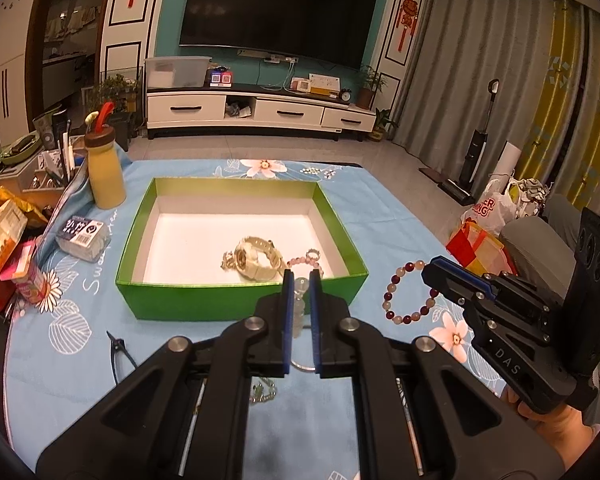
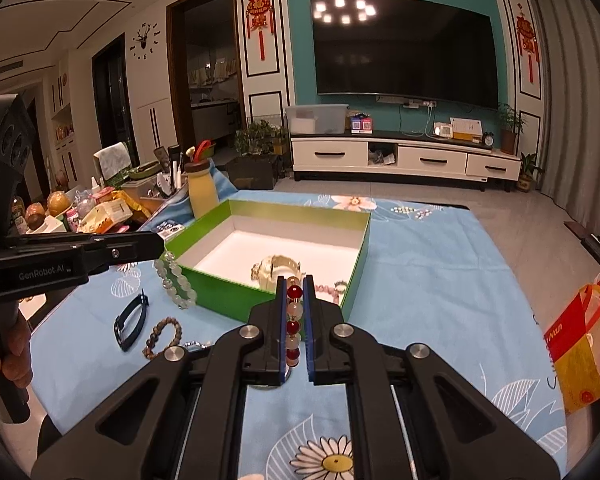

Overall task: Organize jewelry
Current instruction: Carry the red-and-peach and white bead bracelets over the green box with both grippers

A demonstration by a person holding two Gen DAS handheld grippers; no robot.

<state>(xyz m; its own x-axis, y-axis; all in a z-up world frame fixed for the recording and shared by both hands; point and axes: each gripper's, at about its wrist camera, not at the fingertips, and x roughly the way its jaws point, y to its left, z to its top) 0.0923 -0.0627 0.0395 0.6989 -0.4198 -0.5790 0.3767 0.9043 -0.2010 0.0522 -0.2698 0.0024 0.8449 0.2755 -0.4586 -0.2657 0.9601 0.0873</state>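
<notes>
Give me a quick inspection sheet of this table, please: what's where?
Surface: floral blue tablecloth.
Job's things: green box holds a cream watch and a pink bracelet; black bangle and brown bead bracelet lie outside.
Clutter: yellow bottle, snack packets at one end.
Grippers: left gripper shut on a clear bead bracelet; right gripper shut on a red-and-white bead bracelet.
Cables: nothing seen on the table.
Surroundings: television, curtains.

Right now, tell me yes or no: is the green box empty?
No: in the left wrist view the green box already holds a cream watch and a pink bead bracelet on its white floor.
</notes>
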